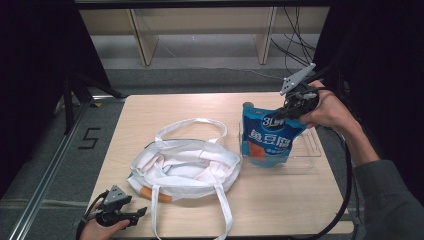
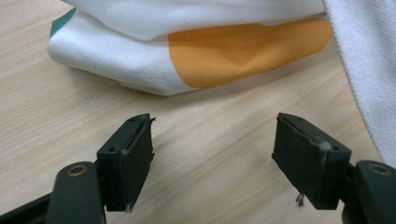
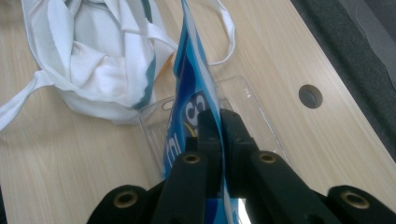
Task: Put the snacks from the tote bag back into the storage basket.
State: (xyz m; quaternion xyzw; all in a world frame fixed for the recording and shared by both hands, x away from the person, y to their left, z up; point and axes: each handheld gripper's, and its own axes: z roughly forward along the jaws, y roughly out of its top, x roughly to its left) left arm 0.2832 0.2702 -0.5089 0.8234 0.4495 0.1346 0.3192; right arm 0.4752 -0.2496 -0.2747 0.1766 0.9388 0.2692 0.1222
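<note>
The blue pouch (image 1: 268, 138) hung upright from the right tool (image 1: 292, 107), whose jaws were pressed together on its top edge near the right upper corner — in the right gripper view the two black jaws pinched the thin blue sheet (image 3: 196, 105) edge-on, the pouch running away from the camera toward the counter. Its long axis stood roughly vertical, printed face toward the person, with the small cap at the upper left corner. The bottom of the pouch sat over the clear plastic tray (image 1: 310, 150) at the right of the counter (image 1: 280, 200); whether it touched the tray I could not tell. The right hand (image 1: 327, 107) gripped the tool from the right, above and behind the pouch.

Just left of the pouch lay the white tote bag (image 1: 185, 167), mouth open upward, one handle looped toward the far edge and another trailing to the near edge. It carried an orange patch (image 1: 155, 195) low on its near side.

The left tool (image 1: 131, 215) rested at the near left corner of the counter, pointed toward the bag — its jaws spread wide, nothing between them, bare wood beneath. In the left gripper view the bag's orange-and-white fold (image 2: 243, 51) lay near, beyond the open fingertips (image 2: 133, 149), apart from them.
</note>
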